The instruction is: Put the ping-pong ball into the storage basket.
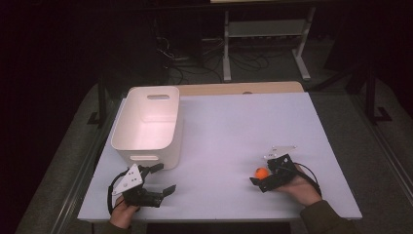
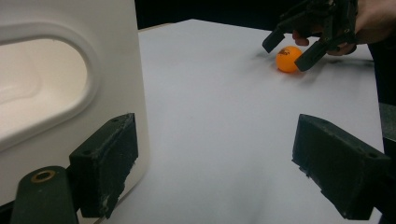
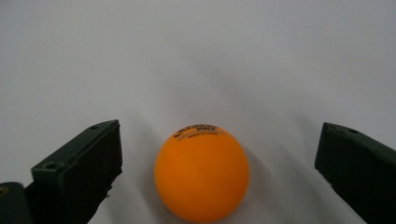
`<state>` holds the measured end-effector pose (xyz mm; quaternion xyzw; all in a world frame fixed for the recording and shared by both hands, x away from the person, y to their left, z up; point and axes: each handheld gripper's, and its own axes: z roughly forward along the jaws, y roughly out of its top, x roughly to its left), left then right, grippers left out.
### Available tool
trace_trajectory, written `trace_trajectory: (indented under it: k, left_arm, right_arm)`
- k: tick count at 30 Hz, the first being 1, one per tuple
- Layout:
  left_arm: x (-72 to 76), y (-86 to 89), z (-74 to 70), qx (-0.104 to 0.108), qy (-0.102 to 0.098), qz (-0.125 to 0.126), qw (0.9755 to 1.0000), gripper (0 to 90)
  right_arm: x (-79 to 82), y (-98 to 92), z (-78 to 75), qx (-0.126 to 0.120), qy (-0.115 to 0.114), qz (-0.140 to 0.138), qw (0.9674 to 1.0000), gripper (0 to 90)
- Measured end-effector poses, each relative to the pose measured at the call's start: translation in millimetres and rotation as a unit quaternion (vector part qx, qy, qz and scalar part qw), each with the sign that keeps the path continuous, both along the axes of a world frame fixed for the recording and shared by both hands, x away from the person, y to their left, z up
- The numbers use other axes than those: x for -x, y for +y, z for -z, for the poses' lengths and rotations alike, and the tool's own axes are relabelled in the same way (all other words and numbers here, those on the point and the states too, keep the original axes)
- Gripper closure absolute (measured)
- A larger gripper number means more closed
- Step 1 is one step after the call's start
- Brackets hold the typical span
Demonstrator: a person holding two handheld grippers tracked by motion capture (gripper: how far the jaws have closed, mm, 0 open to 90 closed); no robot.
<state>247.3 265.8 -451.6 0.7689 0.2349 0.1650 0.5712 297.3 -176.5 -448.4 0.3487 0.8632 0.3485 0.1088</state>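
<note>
High view: one orange ball [image 1: 261, 172], one white bin [image 1: 148, 124], two grippers.

The left hand [image 1: 122, 210] is reaching in at the near left, holding the left gripper [image 1: 161, 179] low with its jaws spread wide and pointing toward the right. The right hand [image 1: 301, 187] is coming in at the near right, its sleeve [image 1: 327, 219] showing at the near edge, and is gripping the right gripper [image 1: 261, 171], which is pointing left with its jaws gaping apart.
</note>
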Motion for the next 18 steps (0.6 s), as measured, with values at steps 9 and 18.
trace_trajectory:
  k: [9,18]
  left_arm:
    - [0.2,-0.3,0.0,0.000,-0.001,0.000,1.0000,14.0]
    - [0.2,0.2,0.1,0.001,-0.001,0.000,1.0000,14.0]
  right_arm:
    - [2.3,2.2,1.7,0.016,-0.001,-0.005,0.9999,1.8]
    - [3.0,1.6,1.7,0.019,-0.005,-0.007,0.9998,6.4]
